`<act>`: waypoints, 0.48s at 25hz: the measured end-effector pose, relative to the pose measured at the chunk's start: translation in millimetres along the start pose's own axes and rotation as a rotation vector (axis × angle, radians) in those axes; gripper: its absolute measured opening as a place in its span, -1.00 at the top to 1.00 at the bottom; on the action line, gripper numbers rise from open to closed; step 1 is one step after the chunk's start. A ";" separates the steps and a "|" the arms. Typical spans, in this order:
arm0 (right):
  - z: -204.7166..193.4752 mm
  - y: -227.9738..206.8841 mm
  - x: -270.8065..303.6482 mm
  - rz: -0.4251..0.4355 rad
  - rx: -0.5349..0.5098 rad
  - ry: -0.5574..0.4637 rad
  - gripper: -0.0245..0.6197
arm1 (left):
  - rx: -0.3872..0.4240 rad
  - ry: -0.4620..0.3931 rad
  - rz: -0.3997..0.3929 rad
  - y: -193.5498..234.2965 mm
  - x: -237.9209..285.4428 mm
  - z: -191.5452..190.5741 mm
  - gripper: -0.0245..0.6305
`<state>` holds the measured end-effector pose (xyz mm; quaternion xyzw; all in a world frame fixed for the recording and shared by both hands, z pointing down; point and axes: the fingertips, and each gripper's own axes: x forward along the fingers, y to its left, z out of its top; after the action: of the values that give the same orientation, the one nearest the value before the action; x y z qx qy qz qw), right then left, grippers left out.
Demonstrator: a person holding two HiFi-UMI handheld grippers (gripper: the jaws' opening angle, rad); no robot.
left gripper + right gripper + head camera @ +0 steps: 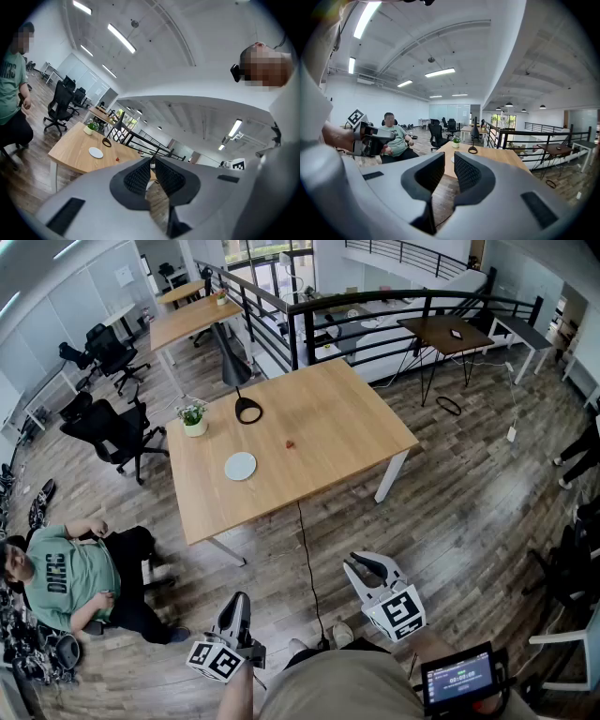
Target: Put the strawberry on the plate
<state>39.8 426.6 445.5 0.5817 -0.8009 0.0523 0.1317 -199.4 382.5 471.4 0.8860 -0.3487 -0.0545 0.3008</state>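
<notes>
Open office, pale wooden table point(347, 418): small red strawberry point(290, 442) sits mid-table near round white plate point(240, 466), well ahead of both clenched, empty grippers; right gripper point(364, 565) appears nearer than left gripper point(234, 604).

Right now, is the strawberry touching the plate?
Apart. The head view shows the strawberry lying on the table to the right of the plate, with a plain strip of bare wood between them.

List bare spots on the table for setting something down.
Bare: the table right of the strawberry, and the strip between the plate and the near edge. Crowded: the far-left corner, where the plant, lamp and plate sit close.
</notes>
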 end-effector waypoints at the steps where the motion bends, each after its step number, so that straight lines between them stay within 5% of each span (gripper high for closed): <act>1: 0.7 1.7 1.4 0.002 -0.001 -0.002 0.71 | -0.001 0.001 -0.002 0.1 0.4 1.8 0.82; 12: 3.7 9.2 12.3 0.020 0.004 0.000 0.71 | 0.000 0.004 -0.007 3.8 2.1 6.8 0.82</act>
<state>27.0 417.4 445.9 0.5740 -0.8066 0.0552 0.1300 -202.1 375.6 468.2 0.8872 -0.3452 -0.0539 0.3013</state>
